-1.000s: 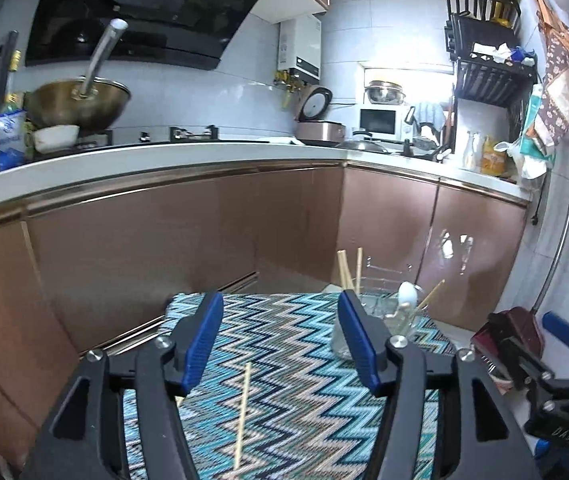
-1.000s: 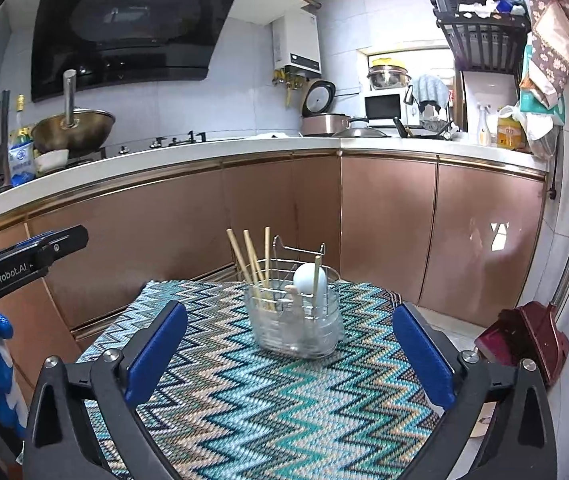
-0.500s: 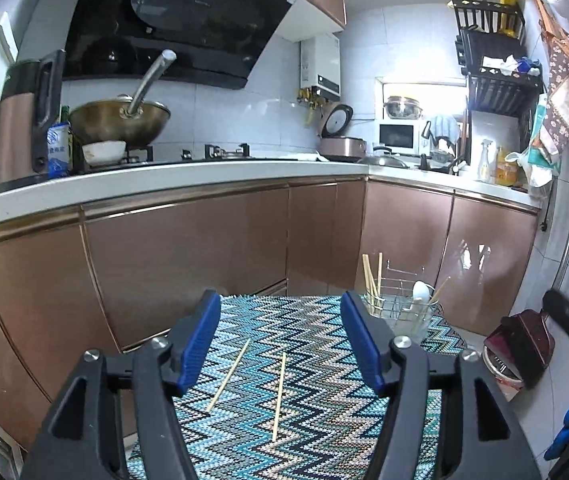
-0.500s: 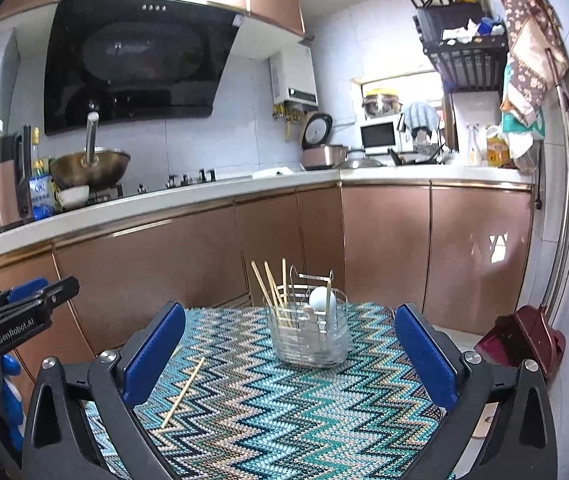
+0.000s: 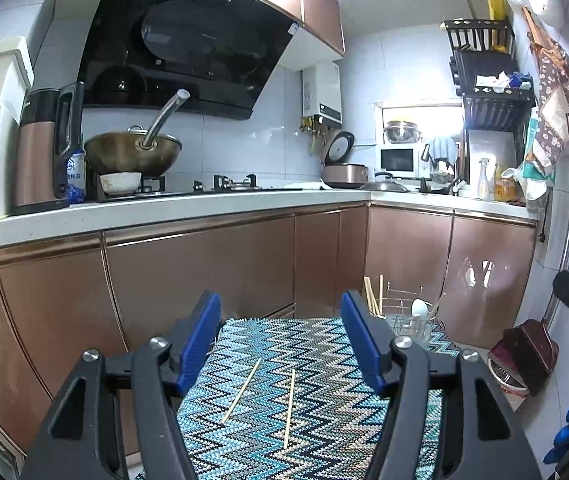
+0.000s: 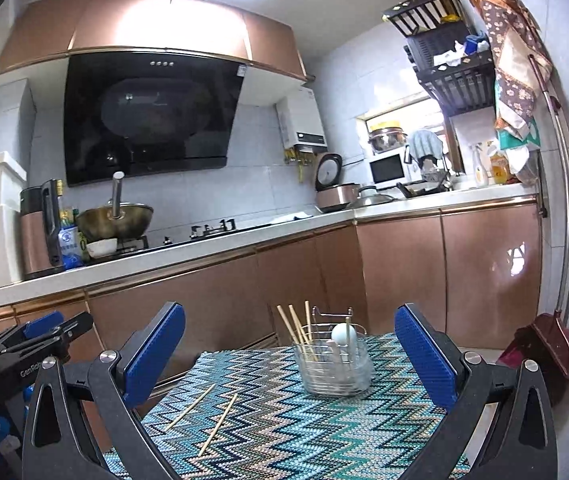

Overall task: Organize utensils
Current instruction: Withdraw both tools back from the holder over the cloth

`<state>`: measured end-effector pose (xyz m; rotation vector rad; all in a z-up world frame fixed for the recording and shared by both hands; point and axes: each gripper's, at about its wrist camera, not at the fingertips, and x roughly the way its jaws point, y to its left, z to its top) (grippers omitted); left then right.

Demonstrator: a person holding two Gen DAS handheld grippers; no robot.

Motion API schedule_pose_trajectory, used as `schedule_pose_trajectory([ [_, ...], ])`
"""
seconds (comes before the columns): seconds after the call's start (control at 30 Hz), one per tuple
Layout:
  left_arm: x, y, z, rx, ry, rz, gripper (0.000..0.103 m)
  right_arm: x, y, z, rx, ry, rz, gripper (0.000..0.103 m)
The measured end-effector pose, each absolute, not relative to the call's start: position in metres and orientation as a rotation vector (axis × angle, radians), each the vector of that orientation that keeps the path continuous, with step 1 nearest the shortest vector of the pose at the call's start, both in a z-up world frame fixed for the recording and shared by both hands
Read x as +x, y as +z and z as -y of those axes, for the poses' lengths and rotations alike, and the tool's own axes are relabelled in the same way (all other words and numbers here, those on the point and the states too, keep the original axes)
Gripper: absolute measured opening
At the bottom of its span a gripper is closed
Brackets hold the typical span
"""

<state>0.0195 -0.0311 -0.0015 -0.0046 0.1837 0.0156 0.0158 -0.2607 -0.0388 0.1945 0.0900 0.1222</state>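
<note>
So here's what we've got: both hand-held grippers are up off the tabletop (image 6: 324,432), which is covered in a blue zigzag woven mat. Our left hand-held gripper (image 5: 280,344) has its blue pads spread wide with nothing between them, and through that gap we can see two loose chopsticks (image 5: 288,408) lying flat on the mat, close together but not touching, fanned a bit apart at the near ends.

Our right hand-held gripper (image 6: 290,354) is spread wide too, holding nothing. In its view, those same two chopsticks (image 6: 218,424) sit around 7 o'clock from the utensil holder (image 6: 334,368), well apart from it. The holder is a clear tub with a wire basket inside, standing upright near the far edge of the mat. It's got a few chopsticks leaning toward 11 o'clock and a white spoon (image 6: 343,334) sticking up handle-down, bowl on top.

From the left view, the utensil holder (image 5: 408,324) is out at roughly 2 o'clock, partly hidden behind the right finger.

The left hand-held gripper also shows at the 9 o'clock edge of the right view, beside the mat.
</note>
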Motion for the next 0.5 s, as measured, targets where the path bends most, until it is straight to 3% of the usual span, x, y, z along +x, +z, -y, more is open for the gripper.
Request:
schedule_pose_trajectory([
  [0.5, 0.026, -0.006, 0.013, -0.032, 0.044, -0.182, 0.061, 0.020, -0.051, 0.248, 0.124, 0.096, -0.139, 0.103],
])
